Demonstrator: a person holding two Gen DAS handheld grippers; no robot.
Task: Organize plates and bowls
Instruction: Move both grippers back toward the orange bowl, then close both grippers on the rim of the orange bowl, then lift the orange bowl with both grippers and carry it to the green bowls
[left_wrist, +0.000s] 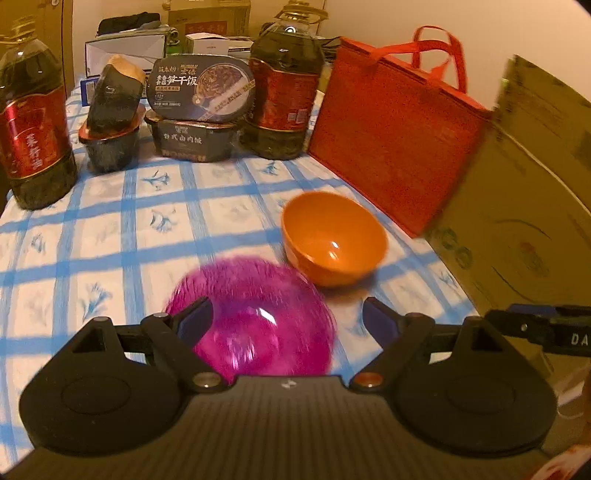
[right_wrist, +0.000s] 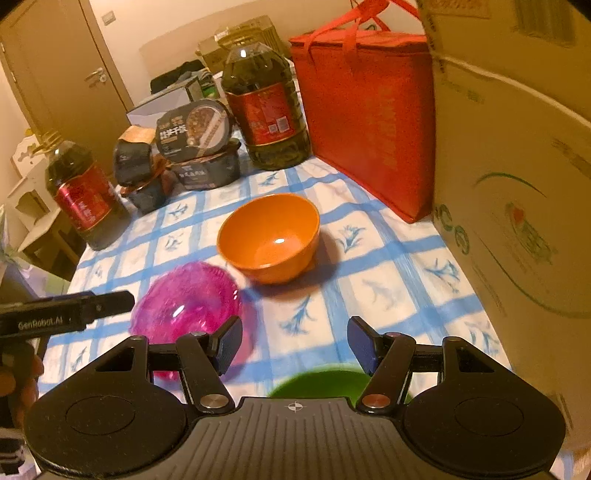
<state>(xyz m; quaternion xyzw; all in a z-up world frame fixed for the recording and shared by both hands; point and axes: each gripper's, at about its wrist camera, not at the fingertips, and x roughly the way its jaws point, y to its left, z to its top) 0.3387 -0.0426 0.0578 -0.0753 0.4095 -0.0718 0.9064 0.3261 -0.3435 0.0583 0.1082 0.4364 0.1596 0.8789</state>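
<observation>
An orange bowl stands upright on the blue-checked tablecloth. Nearer to me lies a translucent magenta bowl, blurred in both views. My left gripper hovers over the magenta bowl with its jaws wide open and the pads clear of the rim. My right gripper is open above bare cloth, right of the magenta bowl and in front of the orange one. A green dish shows partly beneath it, mostly hidden by the gripper body. Each gripper shows at the edge of the other's view.
Two large oil bottles and stacked black meal boxes line the table's far side. A red bag and a big cardboard box wall off the right. A hand holds the left gripper.
</observation>
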